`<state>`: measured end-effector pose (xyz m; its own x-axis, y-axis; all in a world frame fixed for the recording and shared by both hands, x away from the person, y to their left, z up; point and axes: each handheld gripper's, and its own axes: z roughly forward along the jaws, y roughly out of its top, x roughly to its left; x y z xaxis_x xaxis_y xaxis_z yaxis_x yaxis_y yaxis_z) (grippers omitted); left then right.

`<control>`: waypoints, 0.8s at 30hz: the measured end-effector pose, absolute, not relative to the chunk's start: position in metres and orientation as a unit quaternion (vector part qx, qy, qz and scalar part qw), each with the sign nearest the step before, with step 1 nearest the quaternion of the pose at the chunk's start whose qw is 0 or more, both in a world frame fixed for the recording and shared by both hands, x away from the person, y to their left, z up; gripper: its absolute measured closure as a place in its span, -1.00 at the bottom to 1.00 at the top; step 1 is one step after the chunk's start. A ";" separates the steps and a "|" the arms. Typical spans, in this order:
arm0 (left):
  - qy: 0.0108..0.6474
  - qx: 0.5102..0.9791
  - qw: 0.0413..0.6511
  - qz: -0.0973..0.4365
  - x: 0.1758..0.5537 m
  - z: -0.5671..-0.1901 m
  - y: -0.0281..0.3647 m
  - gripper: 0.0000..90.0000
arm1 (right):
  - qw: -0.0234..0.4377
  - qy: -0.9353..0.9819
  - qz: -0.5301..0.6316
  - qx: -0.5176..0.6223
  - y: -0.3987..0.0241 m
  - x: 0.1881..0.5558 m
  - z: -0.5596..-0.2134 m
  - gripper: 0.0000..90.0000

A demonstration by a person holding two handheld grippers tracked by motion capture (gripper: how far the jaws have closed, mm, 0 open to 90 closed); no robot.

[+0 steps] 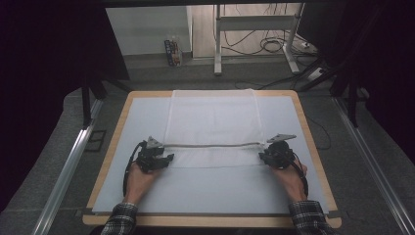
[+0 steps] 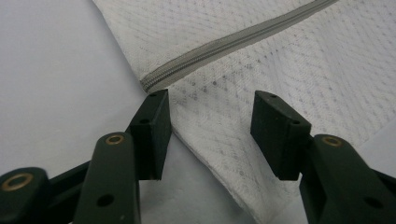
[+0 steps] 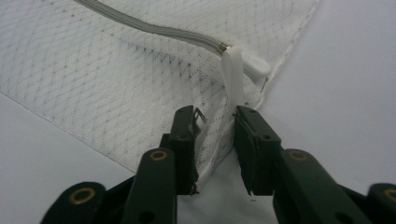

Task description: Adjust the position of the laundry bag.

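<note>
Mesh bag (image 1: 211,128) lies flat on the bench (image 1: 122,117), spanning the gap between both tongs and running away from them toward the far edge. Near part of the bag sits right at the tips on both sides.

Left tongs (image 1: 166,158): at the bag's left edge, just short of the zipper (image 1: 211,145) end. In the left gripper view the bag's (image 2: 261,70) edge runs diagonally between the jaws; the zipper (image 2: 233,44) end sits just beyond the left jaw tip.

Right tongs (image 1: 263,156): at the bag's right edge, at the zipper's other end. In the right gripper view the white pull tab (image 3: 232,77) hangs from the zipper (image 3: 154,29) slider down toward the right jaw tip; the bag's (image 3: 93,70) corner lies between the jaws.

Bag look: white, fine diamond-pattern mesh, semi-sheer, rectangular, stitched edge seams. Grey zipper crosses it side to side, closed along what shows, slightly wavy. A fold or layer line shows nearer than the zipper.

Left tongs (image 2: 210,126): jaws moderately wide, mesh between them, pads not visibly pressing on it. Not gripping.

Right tongs (image 3: 217,135): jaws narrow, bag corner and seam in the gap. Tab end touches or nearly touches the right jaw; can't tell which. Pads not clearly clamped on the fabric.

Both hands rest low on the white mat (image 1: 147,191) near the bench's near edge.
</note>
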<state>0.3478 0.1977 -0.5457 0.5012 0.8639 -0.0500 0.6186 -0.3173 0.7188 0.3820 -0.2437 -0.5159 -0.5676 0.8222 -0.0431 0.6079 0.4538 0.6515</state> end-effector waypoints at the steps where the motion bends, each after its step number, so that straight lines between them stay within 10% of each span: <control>1: 0.468 0.793 0.350 0.175 0.347 -0.545 0.197 0.15 | 0.181 0.834 0.298 0.426 -0.243 0.381 -0.516 0.60; 11: 0.478 0.787 0.359 0.155 0.347 -0.544 0.200 0.87 | 0.179 0.843 0.304 0.406 -0.247 0.380 -0.516 0.92; 24: 0.464 0.797 0.362 0.136 0.343 -0.539 0.207 0.90 | 0.180 0.853 0.309 0.380 -0.248 0.369 -0.509 0.94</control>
